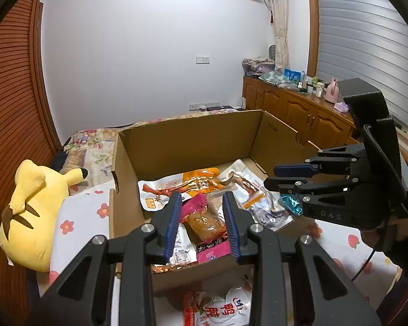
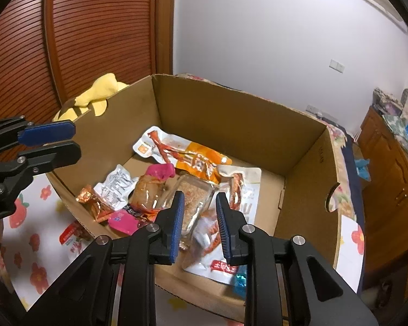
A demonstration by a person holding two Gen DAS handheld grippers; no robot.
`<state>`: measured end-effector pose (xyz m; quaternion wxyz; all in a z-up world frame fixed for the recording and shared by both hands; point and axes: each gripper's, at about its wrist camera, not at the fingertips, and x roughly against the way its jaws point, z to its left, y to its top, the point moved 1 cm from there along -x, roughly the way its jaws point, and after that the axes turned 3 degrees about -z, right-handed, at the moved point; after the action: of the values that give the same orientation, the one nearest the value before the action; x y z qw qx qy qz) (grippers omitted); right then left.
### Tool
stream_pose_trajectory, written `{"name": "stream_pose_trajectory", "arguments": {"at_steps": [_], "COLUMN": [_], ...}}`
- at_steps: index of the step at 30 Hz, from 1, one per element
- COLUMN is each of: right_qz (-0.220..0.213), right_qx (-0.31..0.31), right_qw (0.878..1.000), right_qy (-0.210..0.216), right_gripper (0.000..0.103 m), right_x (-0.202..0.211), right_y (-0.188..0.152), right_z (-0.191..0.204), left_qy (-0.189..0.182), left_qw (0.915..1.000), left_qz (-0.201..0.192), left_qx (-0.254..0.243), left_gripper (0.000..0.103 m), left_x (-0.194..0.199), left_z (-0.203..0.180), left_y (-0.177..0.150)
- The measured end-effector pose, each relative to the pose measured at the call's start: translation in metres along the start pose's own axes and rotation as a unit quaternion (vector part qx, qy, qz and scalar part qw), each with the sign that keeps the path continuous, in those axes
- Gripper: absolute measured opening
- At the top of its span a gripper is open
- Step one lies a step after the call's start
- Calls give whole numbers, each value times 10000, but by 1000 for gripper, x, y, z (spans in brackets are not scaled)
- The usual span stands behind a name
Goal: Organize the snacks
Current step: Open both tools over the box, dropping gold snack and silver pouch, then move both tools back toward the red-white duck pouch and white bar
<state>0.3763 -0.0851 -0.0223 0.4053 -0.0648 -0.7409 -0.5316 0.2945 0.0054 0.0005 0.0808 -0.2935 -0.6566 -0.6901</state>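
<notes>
Left wrist view: the left gripper (image 1: 201, 198) hangs over the near side of the cardboard box (image 1: 176, 141), its blue-padded fingers parted with nothing between them. Below it, outside the box, a red-and-white packet (image 1: 223, 309) lies on the floral cloth (image 1: 76, 217). Inside the box the snacks lie loosely heaped: a pink-topped packet (image 1: 201, 222), a clear pouch of brown crumbs (image 2: 193, 195) and, farther back, an orange-and-white packet (image 1: 182, 187). The right gripper (image 2: 200, 197) reaches in over the box's right edge, fingers drawn to a narrow gap and empty. A blue foil piece (image 1: 291, 203) sits just under it; I cannot tell whether they touch. A yellow plush (image 1: 32, 212) lies left of the box.
</notes>
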Motion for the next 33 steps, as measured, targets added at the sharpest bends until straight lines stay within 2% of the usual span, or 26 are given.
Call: {"name": "stream_pose_trajectory", "arguments": {"at_steps": [8, 17, 27, 32, 33], "right_qz": [-148, -520, -787, -852, -857], "right_qx": [-45, -196, -295, -421, -448], "right_qw": [9999, 9984, 9965, 9955, 9953], "right_qy": [2, 67, 2, -6, 1], "right_gripper": [21, 21, 37, 49, 54], "right_x": [12, 60, 109, 124, 125], "right_y": [0, -7, -33, -51, -53], "right_z": [3, 14, 38, 47, 48], "left_qy": [2, 20, 3, -8, -3], "left_qw": [10000, 9999, 9999, 10000, 10000], "left_qz": [-23, -115, -116, -5, 34], "left_qx": [-10, -25, -15, 31, 37], "left_gripper": [31, 33, 45, 48, 48], "left_x": [7, 36, 70, 77, 79], "left_z": [-1, -8, -20, -21, -22], "left_y": [-2, -11, -39, -59, -64]}}
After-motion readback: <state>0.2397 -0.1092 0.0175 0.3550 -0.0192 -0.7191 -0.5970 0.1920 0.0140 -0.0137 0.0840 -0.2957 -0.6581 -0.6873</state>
